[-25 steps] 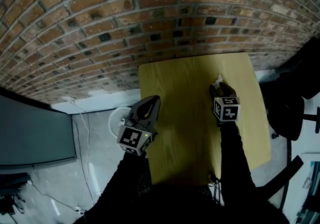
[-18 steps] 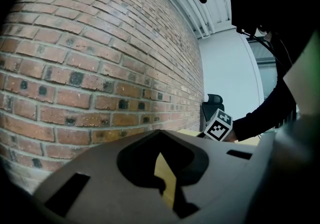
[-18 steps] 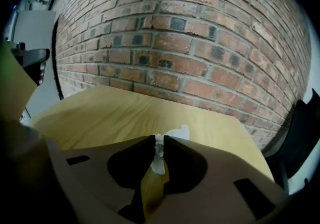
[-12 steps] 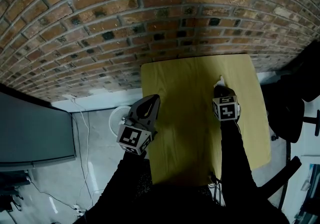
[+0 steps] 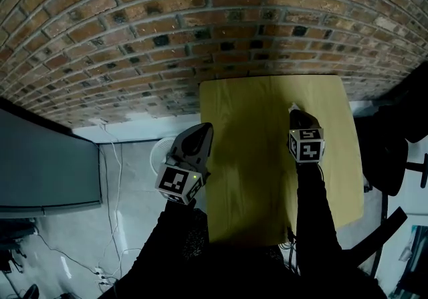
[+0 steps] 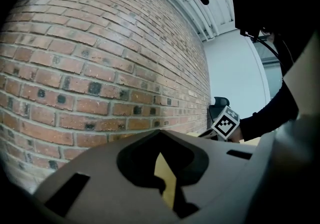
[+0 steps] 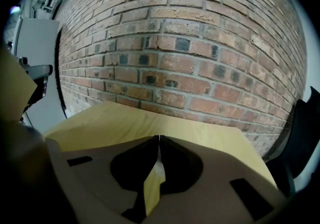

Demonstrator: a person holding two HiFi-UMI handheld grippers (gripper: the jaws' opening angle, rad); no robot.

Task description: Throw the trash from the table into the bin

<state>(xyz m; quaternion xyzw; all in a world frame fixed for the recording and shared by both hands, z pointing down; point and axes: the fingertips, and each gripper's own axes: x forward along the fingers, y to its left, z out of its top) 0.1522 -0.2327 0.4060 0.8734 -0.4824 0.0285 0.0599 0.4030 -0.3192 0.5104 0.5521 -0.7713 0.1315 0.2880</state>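
The table (image 5: 267, 177) stands against the brick wall (image 5: 200, 23). On the floor just left of the table is the bin (image 5: 156, 152). The left gripper (image 5: 204, 132) is by the table's left edge, above the bin. The right gripper (image 5: 295, 112) is over the table's right side, toward the wall, with a scrap of trash (image 5: 292, 106) at its tip. A chair (image 5: 388, 150) stands right of the table.

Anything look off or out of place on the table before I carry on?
Nothing stands out. The table is unmarked, with no spill; the one loose item, a small white scrap, sits pinched in the shut right hand-held gripper.
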